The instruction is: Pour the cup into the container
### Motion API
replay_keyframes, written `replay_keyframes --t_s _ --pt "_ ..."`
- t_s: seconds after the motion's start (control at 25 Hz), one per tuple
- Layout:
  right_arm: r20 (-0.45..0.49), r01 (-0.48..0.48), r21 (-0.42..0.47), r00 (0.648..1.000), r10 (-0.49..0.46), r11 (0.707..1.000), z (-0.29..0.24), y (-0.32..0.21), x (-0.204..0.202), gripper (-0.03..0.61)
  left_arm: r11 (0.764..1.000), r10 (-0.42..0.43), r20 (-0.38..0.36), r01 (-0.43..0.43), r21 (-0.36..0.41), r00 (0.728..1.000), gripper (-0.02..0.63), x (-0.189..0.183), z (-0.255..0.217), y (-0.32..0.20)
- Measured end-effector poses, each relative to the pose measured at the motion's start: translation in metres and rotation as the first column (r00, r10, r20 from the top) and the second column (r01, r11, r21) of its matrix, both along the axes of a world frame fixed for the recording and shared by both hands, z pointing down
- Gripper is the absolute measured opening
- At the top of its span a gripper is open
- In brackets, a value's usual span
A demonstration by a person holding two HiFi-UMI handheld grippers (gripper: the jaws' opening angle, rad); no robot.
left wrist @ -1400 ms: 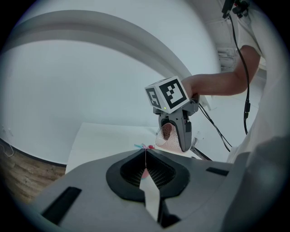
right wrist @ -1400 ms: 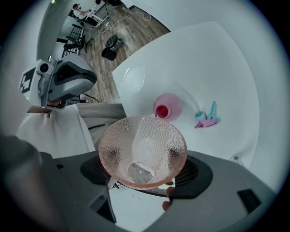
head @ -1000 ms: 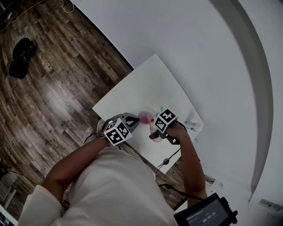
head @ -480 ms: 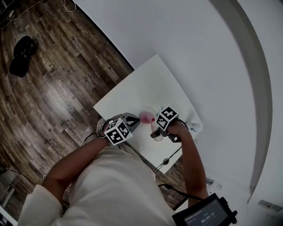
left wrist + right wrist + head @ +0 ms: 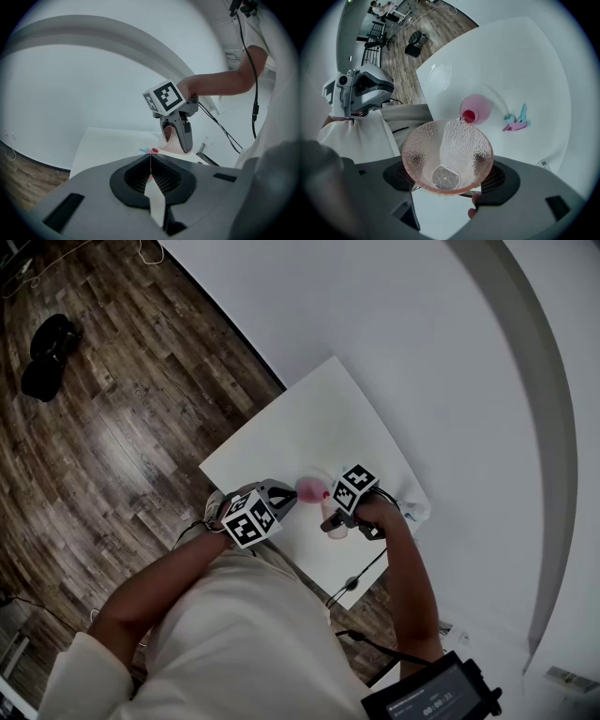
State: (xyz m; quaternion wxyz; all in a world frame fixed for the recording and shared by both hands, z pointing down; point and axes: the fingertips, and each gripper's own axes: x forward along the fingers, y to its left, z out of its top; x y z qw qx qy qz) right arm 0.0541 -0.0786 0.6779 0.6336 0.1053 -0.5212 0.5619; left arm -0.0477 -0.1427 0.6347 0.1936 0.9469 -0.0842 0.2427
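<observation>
The pour looks to be under way, and it turns on one alignment: the lip of the cup (image 5: pixel 454 145) over the mouth of the container (image 5: pixel 477 108).

The right hand-held gripper (image 5: pixel 449 178) has its jaws closed on the cup, one pad on each side of the dimpled wall near the base. The cup is tipped well forward, so its long axis runs from the base at the jaws out and down to the far lip. That lip sits right at the container's small red mouth. A clear streak runs along the cup's inner wall to the lip, which I take for liquid on its way out.

The pink container stands on the white worktop (image 5: pixel 525 61) just ahead of and below the cup. It is close to the edge where the person stands and well away from the far corner. A small pink and teal piece (image 5: pixel 515 123) lies near it on the worktop.

The left hand-held gripper (image 5: pixel 151 158) has its jaws fully together. A bit of pink shows right at its tips. Whether it pinches anything I cannot tell.

Any further tilt belongs to the right hand, keeping the lip over that narrow mouth.
</observation>
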Motion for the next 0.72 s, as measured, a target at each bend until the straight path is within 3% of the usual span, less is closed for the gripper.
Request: replay_keyframes --t_s 0.72 --pt "0.0 0.02 -0.051 1.0 -0.02 0.998 -0.0024 0.0023 0.0008 0.38 1.0 0.003 -0.006 -0.003 -0.001 1.0 0.012 0.006 0.0022 -0.0013"
